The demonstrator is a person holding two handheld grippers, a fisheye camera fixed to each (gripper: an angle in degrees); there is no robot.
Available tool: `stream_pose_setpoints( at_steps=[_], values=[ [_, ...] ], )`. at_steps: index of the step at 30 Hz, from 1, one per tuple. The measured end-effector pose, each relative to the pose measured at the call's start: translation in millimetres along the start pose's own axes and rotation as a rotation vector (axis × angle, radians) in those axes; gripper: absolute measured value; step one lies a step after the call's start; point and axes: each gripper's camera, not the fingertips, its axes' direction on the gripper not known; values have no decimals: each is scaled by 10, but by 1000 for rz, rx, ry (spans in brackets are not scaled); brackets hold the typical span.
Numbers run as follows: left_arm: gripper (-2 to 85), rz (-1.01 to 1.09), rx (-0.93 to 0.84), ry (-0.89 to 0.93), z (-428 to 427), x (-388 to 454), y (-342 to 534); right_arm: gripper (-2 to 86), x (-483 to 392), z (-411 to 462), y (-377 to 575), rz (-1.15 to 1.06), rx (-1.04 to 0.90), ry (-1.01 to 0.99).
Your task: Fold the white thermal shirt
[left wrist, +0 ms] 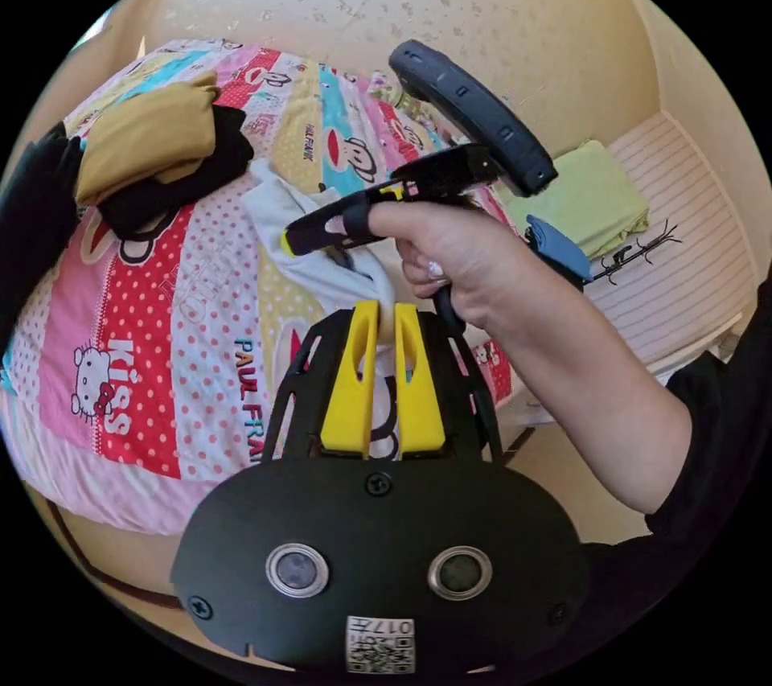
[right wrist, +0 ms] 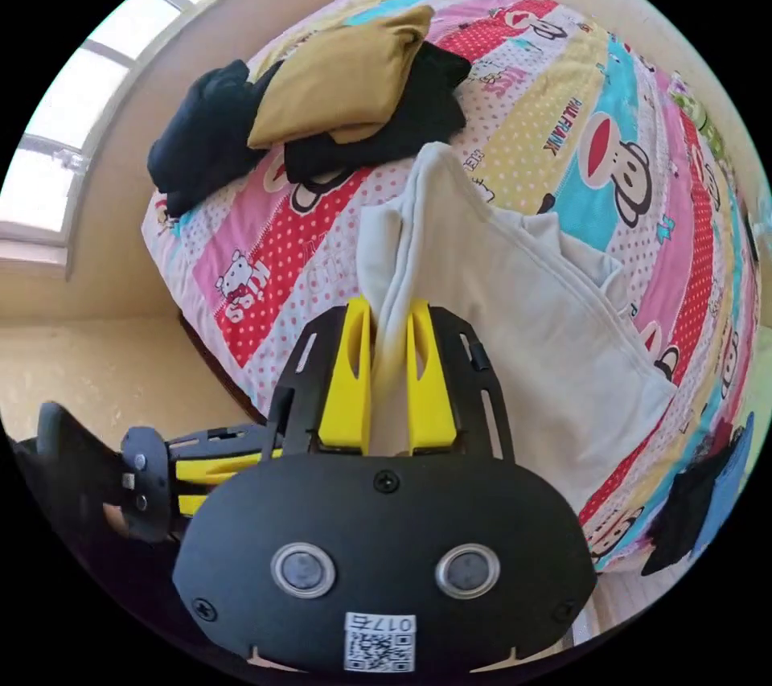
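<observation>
We are pinching the white thermal shirt (right wrist: 515,300) in the right gripper (right wrist: 390,332) jaws; the left gripper (left wrist: 386,324) jaws are apparently pinching it too; we should be keeping both hems level over the bed (right wrist: 322,236) edge.

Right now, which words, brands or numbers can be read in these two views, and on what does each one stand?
"Kiss": on the cartoon-print bedspread, beside a cat figure.
"PAUL FRANK": on the same bedspread, on a dotted stripe; it stands again beside the monkey face.
Other lettering on the bedspread: too blurred to read.
Code sticker on the black plate: too small to read.

Bed w/ cartoon quilt (right wrist: 683,179): white shirt (right wrist: 531,316), mustard (right wrist: 338,75) & black clothes (right wrist: 205,131).
</observation>
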Motion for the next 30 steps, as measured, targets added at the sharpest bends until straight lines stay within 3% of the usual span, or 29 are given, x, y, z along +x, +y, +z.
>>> stream_pose_setpoints(
  at_steps=[3, 5, 7, 12, 17, 20, 22, 24, 25, 28, 30],
  values=[
    [64, 103, -7, 285, 61, 220, -204, 69, 968, -852, 785, 119, 258, -215],
    [99, 105, -35, 405, 190, 275, -394, 65, 1543, -1152, 1282, 227, 346, -240],
    [113, 128, -29, 372, 320, 333, -518, 63, 2028, -1286, 1726, 305, 378, -194],
    [123, 211, -179, 341, 1317, 707, -837, 81, 3148, -848, 2525, 523, 194, -79],
    [117, 266, -477, -22, 2690, 1145, -703, 103, 2898, -1331, 2738, 514, 357, 148],
    [107, 248, -453, -96, 2736, 1294, -710, 105, 2587, -1466, 2623, 389, 464, 184],
    [123, 203, -420, -55, 2638, 1334, -696, 103, 2582, -1207, 2437, 297, 378, 181],
    [127, 161, -379, 6, 2478, 1337, -656, 101, 2838, -463, 2253, 256, 94, 281],
    [129, 126, -317, 6, 2315, 1310, -624, 100, 2916, -295, 2264, 239, 58, 283],
    [146, 2, -173, -86, 1937, 1082, -550, 97, 3345, -289, 2585, 278, 195, 130],
    [154, -87, -235, -72, 1972, 838, -506, 93, 3568, -398, 2808, 304, 234, 25]
  ],
)
